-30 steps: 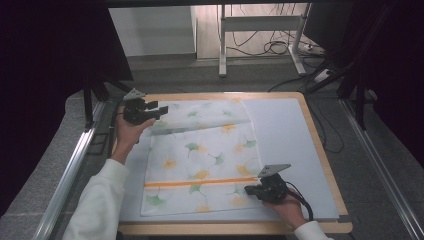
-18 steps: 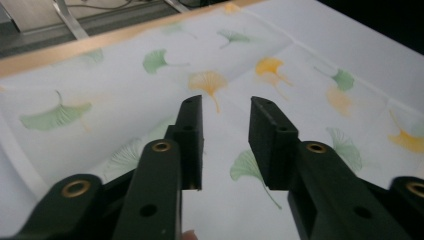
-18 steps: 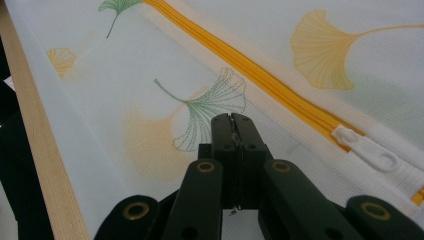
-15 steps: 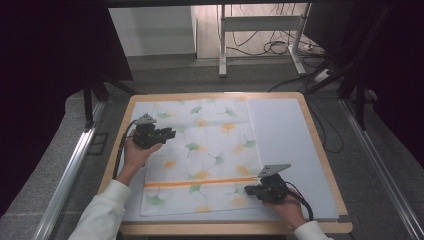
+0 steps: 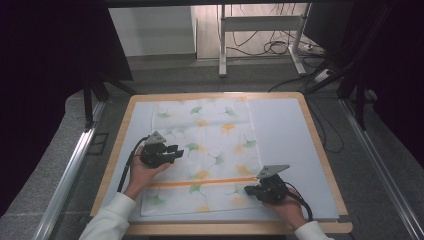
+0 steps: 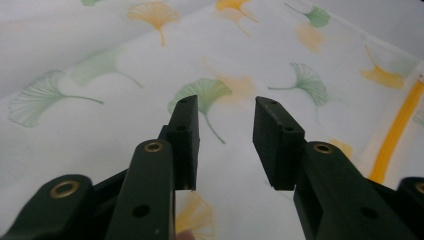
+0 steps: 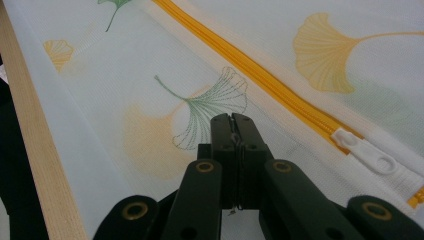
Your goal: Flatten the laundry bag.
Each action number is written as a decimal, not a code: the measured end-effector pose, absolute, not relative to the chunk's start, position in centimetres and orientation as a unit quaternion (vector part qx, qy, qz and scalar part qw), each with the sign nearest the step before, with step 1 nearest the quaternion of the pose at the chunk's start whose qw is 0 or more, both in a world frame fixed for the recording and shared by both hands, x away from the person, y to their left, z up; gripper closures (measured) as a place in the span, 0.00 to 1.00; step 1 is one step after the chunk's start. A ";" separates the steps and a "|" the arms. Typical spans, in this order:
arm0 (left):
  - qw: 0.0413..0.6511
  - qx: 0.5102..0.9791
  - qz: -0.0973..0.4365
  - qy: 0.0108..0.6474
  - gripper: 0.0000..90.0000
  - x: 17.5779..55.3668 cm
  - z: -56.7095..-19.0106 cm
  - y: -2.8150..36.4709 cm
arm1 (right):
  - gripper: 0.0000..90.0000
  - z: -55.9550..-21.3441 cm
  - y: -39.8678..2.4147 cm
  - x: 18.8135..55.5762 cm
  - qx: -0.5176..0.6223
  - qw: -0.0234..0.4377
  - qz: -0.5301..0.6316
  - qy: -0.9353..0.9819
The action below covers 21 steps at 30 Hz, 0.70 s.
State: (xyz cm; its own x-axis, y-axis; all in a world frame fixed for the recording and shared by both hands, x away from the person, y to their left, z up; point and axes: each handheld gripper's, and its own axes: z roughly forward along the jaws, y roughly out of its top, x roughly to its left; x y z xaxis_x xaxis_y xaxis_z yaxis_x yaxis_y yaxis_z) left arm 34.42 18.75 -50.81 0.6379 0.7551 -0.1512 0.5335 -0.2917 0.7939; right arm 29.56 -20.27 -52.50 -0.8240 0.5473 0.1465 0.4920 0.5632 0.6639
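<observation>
The thin white mesh cloth bag with the green and orange ginkgo leaf print (image 5: 202, 160) is lying flat on the pale sheet that is covering the wooden-rimmed table (image 5: 320, 150), a little left of the middle, and its orange zipper line (image 5: 200, 183) is running across it close to the person's edge. The white plastic zipper pull (image 7: 367, 154) is sitting at the zipper's right end, just beside the right gripper (image 5: 248, 190). This gripper's jaws are pressed together, and in its own view a thin fold of the mesh seems to be caught between them, though I cannot be fully sure. The left gripper (image 5: 176, 149) is hanging over the left part of the bag with its jaws spread and nothing between them. I think the danger is coming from this pinch: if the right hand is pulling while the left is not pressing the bag down, the light cloth is likely sliding along, wrinkling, or slipping out of the jaws. Also the mesh is fine, so a hard pull may be snagging it. Compared with one second ago, the far part of the bag is now spread open and flat, and the left gripper is now nearer to the person, while the right gripper is staying in the same place.
</observation>
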 end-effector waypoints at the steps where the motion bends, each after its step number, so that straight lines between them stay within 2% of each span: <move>1: 0.433 0.795 0.128 0.404 0.68 34.2 -50.8 18.6 | 0.98 -52.5 -20.3 29.5 0.294 0.038 0.363 0.883; 9: 0.435 0.800 0.115 0.396 0.59 32.1 -50.8 17.3 | 0.97 -52.5 -20.3 29.4 0.291 0.042 0.363 0.884; 16: 0.435 0.808 0.114 0.381 0.45 31.1 -50.6 16.3 | 0.97 -52.5 -20.3 29.4 0.295 0.043 0.364 0.882; 21: 0.430 0.814 0.113 0.374 0.40 31.0 -50.7 15.5 | 0.97 -52.5 -20.3 29.4 0.294 0.046 0.364 0.883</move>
